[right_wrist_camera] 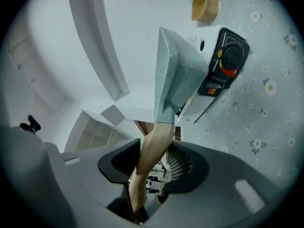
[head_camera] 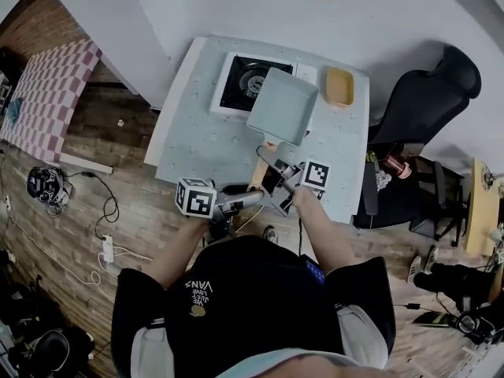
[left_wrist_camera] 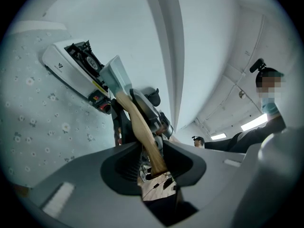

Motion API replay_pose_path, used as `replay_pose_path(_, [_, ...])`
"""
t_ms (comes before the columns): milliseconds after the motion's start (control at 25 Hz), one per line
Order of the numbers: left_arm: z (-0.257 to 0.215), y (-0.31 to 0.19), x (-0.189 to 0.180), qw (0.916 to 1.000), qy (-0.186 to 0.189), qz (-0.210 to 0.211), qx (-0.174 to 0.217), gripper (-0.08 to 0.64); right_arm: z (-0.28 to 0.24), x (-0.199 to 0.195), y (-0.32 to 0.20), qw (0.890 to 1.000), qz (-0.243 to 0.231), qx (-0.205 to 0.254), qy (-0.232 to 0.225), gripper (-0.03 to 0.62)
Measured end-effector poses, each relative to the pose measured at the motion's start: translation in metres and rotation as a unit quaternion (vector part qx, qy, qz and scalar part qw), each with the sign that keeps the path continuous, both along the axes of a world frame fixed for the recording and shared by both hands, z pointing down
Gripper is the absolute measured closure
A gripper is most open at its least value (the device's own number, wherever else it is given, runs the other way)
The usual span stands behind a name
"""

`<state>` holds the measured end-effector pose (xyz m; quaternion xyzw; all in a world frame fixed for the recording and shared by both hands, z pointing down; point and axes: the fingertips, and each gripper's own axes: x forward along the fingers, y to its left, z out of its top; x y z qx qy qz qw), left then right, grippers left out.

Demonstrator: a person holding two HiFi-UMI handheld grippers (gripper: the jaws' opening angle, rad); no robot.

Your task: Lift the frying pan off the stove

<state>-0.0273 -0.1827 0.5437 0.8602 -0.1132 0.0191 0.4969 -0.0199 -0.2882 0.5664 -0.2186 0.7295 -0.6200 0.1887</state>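
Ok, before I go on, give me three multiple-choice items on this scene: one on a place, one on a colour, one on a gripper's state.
1. The yellow tub sits:
A) on the floor
B) on the table beside the stove
C) on the black chair

2. The frying pan is:
A) black
B) red
C) pale blue

3. The left gripper is:
A) open and empty
B) shut on the pan's wooden handle
C) shut on a knob

Answers:
1 B: the head view shows the tub on the cloth next to the stove.
2 C: the pan looks pale blue in every view.
3 B: the left gripper view shows the handle clamped between the jaws.
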Motion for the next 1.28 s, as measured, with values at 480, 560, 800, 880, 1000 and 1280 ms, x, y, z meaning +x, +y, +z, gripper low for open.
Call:
replay_pose_path(480, [-0.001, 0.044, 0.011, 0.9986, 0.006, -0.052, 0.008, 0.425, -0.002, 0.000, 0.044, 0.999, -0.048, 0.003, 0.013, 0.417])
replay_pose_path(560, [0.001, 0.052, 0.010, 0.9978, 0.005, -0.066, 0.007, 0.425, 0.001, -0.003, 0.051, 0.998, -0.063, 0.004, 0.018, 0.417])
replay_pose_path(800, [0.005, 0.074, 0.003, 0.9928, 0.006, -0.120, 0.007, 0.425, 0.006, -0.019, 0.075, 0.993, -0.112, -0.001, 0.022, 0.417])
replay_pose_path(880, [0.006, 0.080, 0.000, 0.9904, 0.005, -0.138, 0.008, 0.425, 0.007, -0.026, 0.082, 0.991, -0.131, 0.001, 0.024, 0.417])
replay_pose_path(1000, [0.006, 0.091, -0.004, 0.9861, 0.004, -0.166, 0.008, 0.425, 0.007, -0.037, 0.094, 0.987, -0.159, 0.001, 0.020, 0.417])
replay_pose_path(1280, [0.006, 0.113, -0.021, 0.9736, 0.002, -0.228, 0.012, 0.425, 0.006, -0.066, 0.121, 0.976, -0.219, 0.004, 0.018, 0.416])
